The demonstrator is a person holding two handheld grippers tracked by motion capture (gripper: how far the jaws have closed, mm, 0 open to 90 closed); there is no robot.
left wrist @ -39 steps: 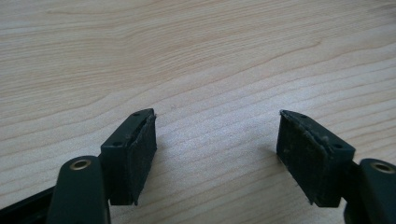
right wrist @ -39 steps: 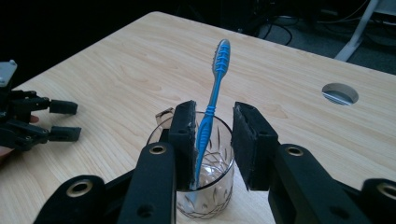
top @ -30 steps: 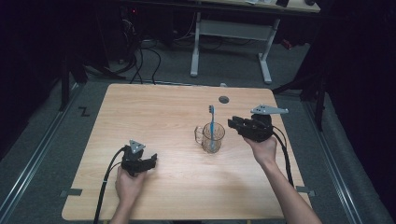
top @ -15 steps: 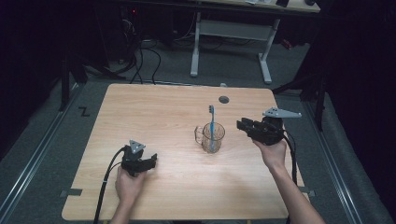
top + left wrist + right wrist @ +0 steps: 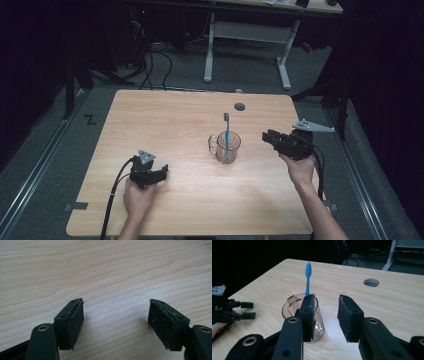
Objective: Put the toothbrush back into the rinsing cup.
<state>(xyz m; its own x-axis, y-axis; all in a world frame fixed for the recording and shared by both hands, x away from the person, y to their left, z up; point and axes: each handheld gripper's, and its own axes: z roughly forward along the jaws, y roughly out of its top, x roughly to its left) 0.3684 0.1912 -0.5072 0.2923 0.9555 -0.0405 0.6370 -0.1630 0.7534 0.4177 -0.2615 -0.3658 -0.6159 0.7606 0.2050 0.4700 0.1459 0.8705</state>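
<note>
A clear glass mug [image 5: 228,147] stands right of the table's middle with a blue toothbrush [image 5: 227,131] upright in it, bristles at the top. My right gripper [image 5: 268,136] is a short way to the mug's right and points at it. Its jaws are open, have just been opening, and hold nothing. In the right gripper view the mug [image 5: 294,306] and toothbrush [image 5: 307,277] sit ahead, partly behind the left jaw, with the gap [image 5: 326,300] over bare wood. My left gripper [image 5: 162,172] rests near the front left, open [image 5: 116,307] over bare table.
A round cable hole [image 5: 240,106] lies in the tabletop behind the mug. Behind the wooden table [image 5: 165,115] are a white-legged desk [image 5: 245,30] and cables on the dark floor. The left gripper [image 5: 247,310] appears at the left of the right gripper view.
My right gripper has drawn back to the right, away from the mug, and its jaws stand slightly wider. The left gripper, mug and toothbrush have kept still.
</note>
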